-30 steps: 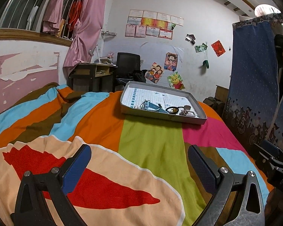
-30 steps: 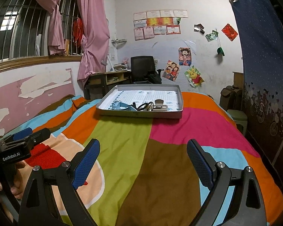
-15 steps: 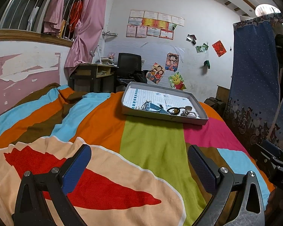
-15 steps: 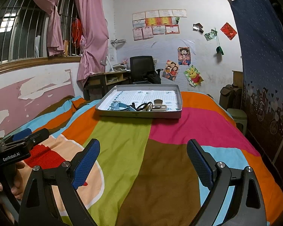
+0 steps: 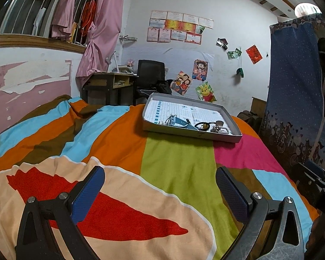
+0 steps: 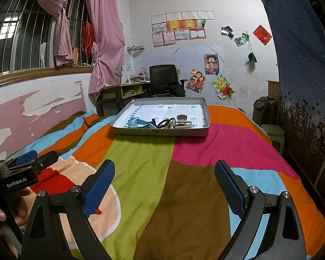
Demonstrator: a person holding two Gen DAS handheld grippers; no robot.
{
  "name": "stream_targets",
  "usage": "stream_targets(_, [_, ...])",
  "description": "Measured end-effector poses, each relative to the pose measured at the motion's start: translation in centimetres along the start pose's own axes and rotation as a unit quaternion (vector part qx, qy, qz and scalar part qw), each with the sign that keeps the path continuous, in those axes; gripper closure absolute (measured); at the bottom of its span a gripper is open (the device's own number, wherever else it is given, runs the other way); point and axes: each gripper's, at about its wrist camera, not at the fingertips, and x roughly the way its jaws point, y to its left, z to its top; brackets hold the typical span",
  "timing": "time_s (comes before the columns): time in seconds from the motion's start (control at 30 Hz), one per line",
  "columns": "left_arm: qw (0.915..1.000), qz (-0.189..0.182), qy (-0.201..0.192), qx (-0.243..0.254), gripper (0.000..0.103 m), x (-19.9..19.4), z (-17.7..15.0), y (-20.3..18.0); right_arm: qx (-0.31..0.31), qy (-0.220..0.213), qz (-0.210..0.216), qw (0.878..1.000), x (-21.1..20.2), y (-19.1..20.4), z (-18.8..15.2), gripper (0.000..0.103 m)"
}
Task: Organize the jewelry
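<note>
Bed (image 6: 184, 195) (striped cover) bears tray (image 6: 160, 132).

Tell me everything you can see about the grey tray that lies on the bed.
The grey tray is shallow and rectangular, with low upright walls; it looks like thin card or metal. A white sheet with a blue grid lines its floor. It lies flat on the striped bedcover, toward the far end, across the orange, green and pink stripes. Small items are bunched along its near wall; the far part of the floor is bare. Neither gripper touches it.
</note>
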Motion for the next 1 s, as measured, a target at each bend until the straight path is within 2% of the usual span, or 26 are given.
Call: stream_targets(1.0, [1.0, 0.004, 0.001, -0.003, 0.0, 0.04, 0.05, 0.53, 0.002, 0.0, -0.001, 1.0, 0.08, 0.18, -0.19, 0.012])
